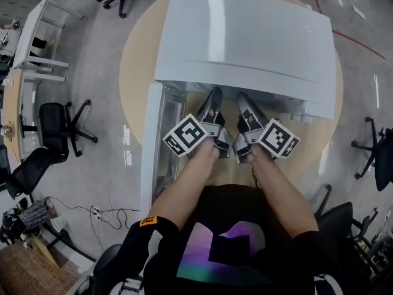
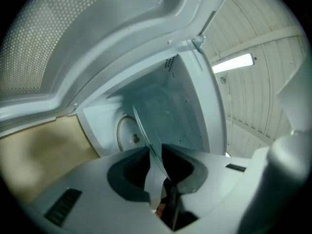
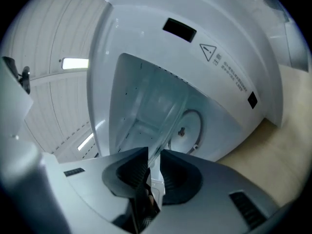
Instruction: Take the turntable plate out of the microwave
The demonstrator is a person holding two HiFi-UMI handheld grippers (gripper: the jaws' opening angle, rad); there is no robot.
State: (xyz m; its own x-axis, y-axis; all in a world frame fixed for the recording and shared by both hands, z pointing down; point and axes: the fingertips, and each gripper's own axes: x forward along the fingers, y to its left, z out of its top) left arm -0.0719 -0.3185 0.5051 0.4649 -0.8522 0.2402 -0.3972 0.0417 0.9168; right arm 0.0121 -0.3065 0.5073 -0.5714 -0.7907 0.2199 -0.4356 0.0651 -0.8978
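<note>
both pairs of jaws are pinched narrow on the rim of the glass plate (image 2: 144,130), the left gripper (image 2: 155,165) and right gripper (image 3: 153,168) on opposite sides. it hangs at the open microwave's (image 1: 245,35) mouth, above the ring (image 3: 187,128).

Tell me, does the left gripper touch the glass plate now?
Touching. In the left gripper view, the left gripper is shut on the edge of the glass plate, with no gap at either jaw.
</note>
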